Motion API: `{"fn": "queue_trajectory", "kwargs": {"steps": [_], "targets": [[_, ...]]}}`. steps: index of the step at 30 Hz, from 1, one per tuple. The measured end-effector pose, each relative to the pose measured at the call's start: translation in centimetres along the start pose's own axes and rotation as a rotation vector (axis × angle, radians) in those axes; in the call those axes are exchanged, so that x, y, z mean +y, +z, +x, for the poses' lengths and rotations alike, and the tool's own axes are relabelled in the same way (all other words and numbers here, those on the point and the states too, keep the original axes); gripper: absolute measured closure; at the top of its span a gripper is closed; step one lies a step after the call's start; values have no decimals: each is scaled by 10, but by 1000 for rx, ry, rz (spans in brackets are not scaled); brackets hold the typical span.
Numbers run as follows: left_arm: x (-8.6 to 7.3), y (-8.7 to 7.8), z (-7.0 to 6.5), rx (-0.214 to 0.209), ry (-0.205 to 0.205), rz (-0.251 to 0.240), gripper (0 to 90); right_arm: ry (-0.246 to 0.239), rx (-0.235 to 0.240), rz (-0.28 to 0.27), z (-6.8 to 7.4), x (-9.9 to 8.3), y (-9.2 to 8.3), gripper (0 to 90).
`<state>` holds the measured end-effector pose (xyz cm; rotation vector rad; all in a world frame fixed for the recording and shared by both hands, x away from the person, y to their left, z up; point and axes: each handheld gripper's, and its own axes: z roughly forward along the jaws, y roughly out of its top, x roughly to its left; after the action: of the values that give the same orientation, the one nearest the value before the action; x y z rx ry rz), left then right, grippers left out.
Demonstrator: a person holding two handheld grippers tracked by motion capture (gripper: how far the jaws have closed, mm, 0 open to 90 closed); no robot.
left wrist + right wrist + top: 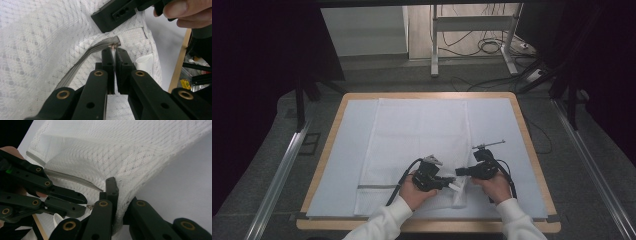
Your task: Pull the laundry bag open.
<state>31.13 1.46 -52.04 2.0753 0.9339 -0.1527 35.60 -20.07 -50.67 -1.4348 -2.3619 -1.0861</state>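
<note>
Two grippers meet at the near right corner of a white mesh bag (417,145) lying on the table (327,150). The left gripper (114,50) pinches the zipper pull (113,46). The right gripper (117,195) is clamped on the bag's mesh edge beside the zipper (70,178).

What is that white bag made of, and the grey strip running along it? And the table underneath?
The white bag looks like a woven mesh fabric, probably synthetic: small holes in a diamond pattern, matte, soft folds. The grey strip looks like a zipper tape with fine teeth; a small metal-looking pull sits at its end. The table shows a light wood-like edge, under a pale smooth sheet.
</note>
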Motion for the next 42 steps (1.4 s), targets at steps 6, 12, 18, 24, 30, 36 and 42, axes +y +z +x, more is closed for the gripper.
{"fn": "queue_trajectory", "kwargs": {"steps": [6,12,18,24,30,36,42], "targets": [[-5,3,10,0,-27,29,874,-1,-1,-7,-2,0,-4,885],[-5,1,9,4,-27,24,874,4,9,-9,-4,0,-5,885],[-6,-2,11,22,-24,28,873,2,2,-8,-4,-1,-4,885],[-9,-9,14,37,-25,26,874,4,4,-11,-4,-1,-5,885],[-12,-12,17,40,-31,32,873,3,2,-9,-4,-1,-4,885],[-16,-18,22,49,-43,31,873,4,-6,-15,-5,-2,-5,885],[-18,-22,22,60,-48,32,873,6,-15,-15,-4,-2,-6,885]]}}
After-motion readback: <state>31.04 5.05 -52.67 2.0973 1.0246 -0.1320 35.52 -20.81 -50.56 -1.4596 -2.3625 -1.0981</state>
